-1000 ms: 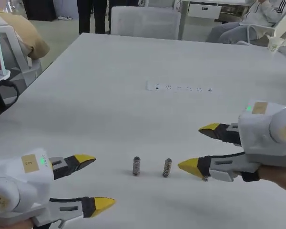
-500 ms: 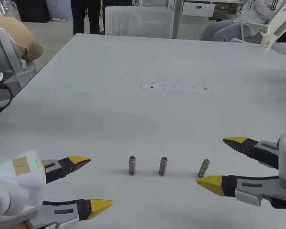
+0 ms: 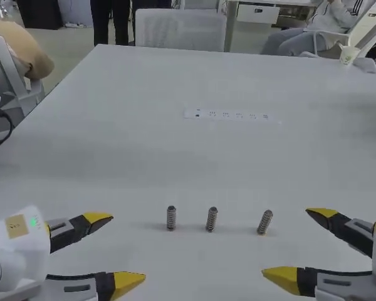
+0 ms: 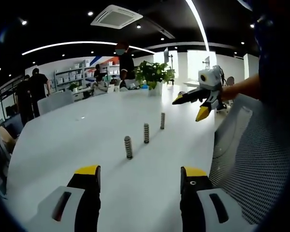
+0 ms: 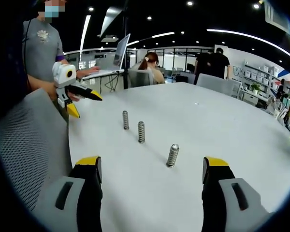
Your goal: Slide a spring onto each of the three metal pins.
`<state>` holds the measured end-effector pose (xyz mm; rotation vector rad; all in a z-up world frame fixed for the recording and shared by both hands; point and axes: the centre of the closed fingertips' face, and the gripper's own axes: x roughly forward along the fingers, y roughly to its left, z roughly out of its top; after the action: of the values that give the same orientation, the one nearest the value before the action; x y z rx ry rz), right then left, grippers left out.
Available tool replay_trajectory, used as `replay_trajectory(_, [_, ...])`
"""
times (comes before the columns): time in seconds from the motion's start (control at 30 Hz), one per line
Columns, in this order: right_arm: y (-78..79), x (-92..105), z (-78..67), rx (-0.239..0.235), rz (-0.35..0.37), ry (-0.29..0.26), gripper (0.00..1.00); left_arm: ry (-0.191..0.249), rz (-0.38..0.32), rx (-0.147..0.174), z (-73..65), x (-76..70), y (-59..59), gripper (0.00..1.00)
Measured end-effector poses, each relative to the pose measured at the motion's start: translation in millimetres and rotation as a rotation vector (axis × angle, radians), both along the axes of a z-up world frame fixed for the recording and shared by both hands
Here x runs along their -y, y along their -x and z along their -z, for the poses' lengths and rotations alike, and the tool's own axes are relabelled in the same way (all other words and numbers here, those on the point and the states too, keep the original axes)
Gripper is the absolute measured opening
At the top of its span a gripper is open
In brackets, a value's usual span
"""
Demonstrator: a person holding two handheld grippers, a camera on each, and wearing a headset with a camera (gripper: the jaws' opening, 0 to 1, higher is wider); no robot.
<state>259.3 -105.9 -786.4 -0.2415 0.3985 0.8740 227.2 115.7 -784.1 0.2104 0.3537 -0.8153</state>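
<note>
**Springs on pins: three of three apparently seated**

Item, count 3: short coiled grey metal springs, standing in a row on the white counter (image 3: pixel 113 132) near its front edge, between the two grippers.
- The first spring (image 3: pixel 171 217) and the middle spring (image 3: pixel 212 219) stand upright.
- The third spring (image 3: pixel 265 222) leans slightly.
- All three are apart from one another, and neither gripper touches any of them.

Item, metal pins: none can be counted separately. The coils hide whatever they stand on. Since the springs stand on end unaided, each is judged to sit over a pin.

Progress: the task looks complete, or all but. What may remain is checking the leaning third spring.

Item, count 2: hand-held grippers with black, yellow-tipped jaws.
- The left gripper (image 3: pixel 119 248) is low at the row's first-spring end, jaws spread wide and empty.
- The right gripper (image 3: pixel 294 243) is just beyond the third spring, jaws likewise wide apart and holding nothing.

Item, count 1: white socket strip (image 3: pixel 229 115), set flat in the counter well behind the row.
</note>
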Motion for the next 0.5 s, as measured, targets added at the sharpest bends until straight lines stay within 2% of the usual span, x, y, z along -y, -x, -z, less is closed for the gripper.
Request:
replay_trajectory(0.13, [-3.2,2.3,-0.9,0.001,0.024,-0.016,0.88,0.007,-0.004,-0.009,1.8,-0.2,-0.2,0.67])
replay_trajectory(0.23, [-4.4,2.4,-2.8,0.003,0.029,-0.016,0.88,0.022,-0.021,-0.037,3.7,-0.1,-2.1,0.76])
replay_trajectory(0.4, [-5.9,2.7,-4.7,0.004,0.036,-0.016,0.89,0.027,-0.043,-0.058,4.7,0.8,-4.8,0.92])
replay_trajectory(0.5, [-5.7,2.1,-5.7,0.002,0.04,-0.023,0.88,0.033,-0.041,-0.063,4.0,1.4,-4.3,0.93])
